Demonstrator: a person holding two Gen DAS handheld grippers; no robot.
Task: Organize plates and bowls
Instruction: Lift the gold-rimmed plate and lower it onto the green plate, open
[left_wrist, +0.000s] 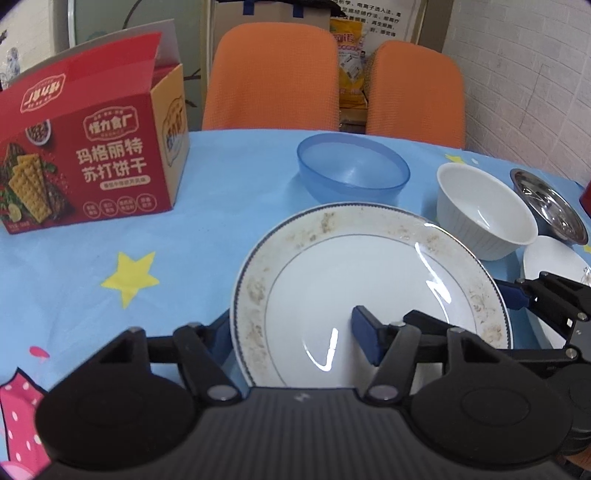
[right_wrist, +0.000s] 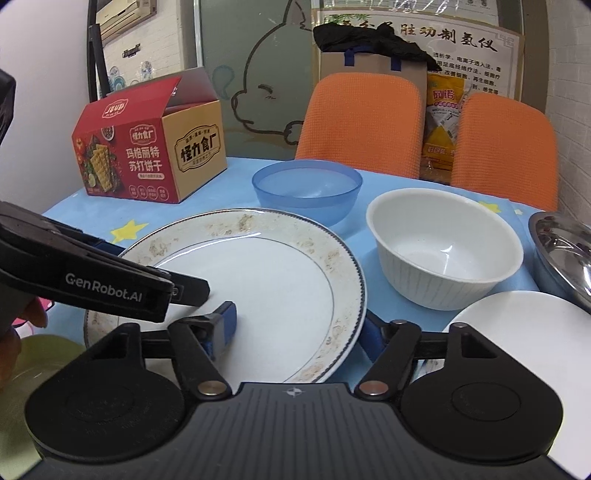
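Note:
A large white plate (left_wrist: 369, 280) with a worn patterned rim is tilted above the blue tablecloth; it also shows in the right wrist view (right_wrist: 273, 280). My left gripper (left_wrist: 291, 339) straddles its left rim, one pad under, one on top. My right gripper (right_wrist: 299, 332) straddles its right rim the same way. Both look closed on the plate. Behind stand a blue plastic bowl (left_wrist: 352, 170), a white ribbed bowl (left_wrist: 484, 210), a steel bowl (left_wrist: 550, 206) and a small white plate (right_wrist: 524, 332).
An open red cracker box (left_wrist: 88, 155) stands at the table's back left. Two orange chairs (left_wrist: 273, 74) are behind the table. A greenish plate (right_wrist: 33, 365) lies at the lower left of the right wrist view.

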